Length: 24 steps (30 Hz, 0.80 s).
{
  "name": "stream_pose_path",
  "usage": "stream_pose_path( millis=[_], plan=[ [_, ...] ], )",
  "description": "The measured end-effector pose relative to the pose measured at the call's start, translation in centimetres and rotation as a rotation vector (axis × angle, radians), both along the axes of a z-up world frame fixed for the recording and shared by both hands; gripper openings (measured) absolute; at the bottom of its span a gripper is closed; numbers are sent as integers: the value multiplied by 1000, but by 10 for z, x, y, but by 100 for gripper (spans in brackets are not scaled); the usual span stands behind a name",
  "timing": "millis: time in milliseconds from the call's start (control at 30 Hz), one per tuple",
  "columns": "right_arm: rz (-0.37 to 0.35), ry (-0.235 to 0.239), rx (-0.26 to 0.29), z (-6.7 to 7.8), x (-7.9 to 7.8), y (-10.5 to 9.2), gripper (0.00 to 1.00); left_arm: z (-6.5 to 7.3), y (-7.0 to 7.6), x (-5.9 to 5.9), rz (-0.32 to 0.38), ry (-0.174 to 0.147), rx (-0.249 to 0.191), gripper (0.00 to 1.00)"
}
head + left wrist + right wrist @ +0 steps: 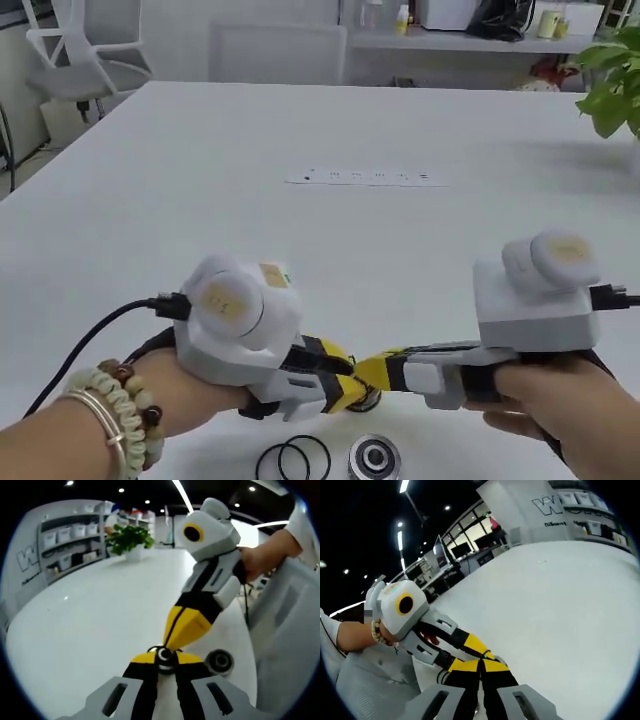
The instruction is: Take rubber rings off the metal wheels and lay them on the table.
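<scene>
Left gripper point(165, 660) clamped wheel point(164, 654) just above table point(300, 230). Right gripper point(480, 666) jaws pressed together at wheel's rim; whether ring caught, unclear. Two loose rings point(292, 460) and second wheel point(375, 458) lay near front edge. Ring likely soft, stretchy, light: pinch outer edge, peel off stiff wheel.
</scene>
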State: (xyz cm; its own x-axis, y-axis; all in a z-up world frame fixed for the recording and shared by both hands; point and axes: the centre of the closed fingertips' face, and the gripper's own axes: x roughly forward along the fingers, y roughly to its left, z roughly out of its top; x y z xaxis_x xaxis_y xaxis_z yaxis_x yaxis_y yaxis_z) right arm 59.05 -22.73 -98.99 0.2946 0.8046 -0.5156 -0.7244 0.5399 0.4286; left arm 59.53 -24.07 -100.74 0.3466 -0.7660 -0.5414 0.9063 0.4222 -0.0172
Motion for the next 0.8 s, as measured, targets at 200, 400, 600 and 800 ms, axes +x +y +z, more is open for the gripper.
stream_pose_path(
  millis=[200, 400, 600, 800],
  plan=[
    [-33, 23, -14, -7, 1, -11, 0, 1, -1, 0, 5, 14, 12, 14],
    [-40, 16, -24, -8, 1, -12, 0, 4, 7, -4, -19, 20, 65, 17],
    [-46, 36, 5, -4, -1, -9, 0, 19, 25, -10, -15, 36, 71, 20],
    [-85, 52, 59, 4, 2, -12, 0, 46, 40, -19, -33, 12, 66, 27]
  ],
)
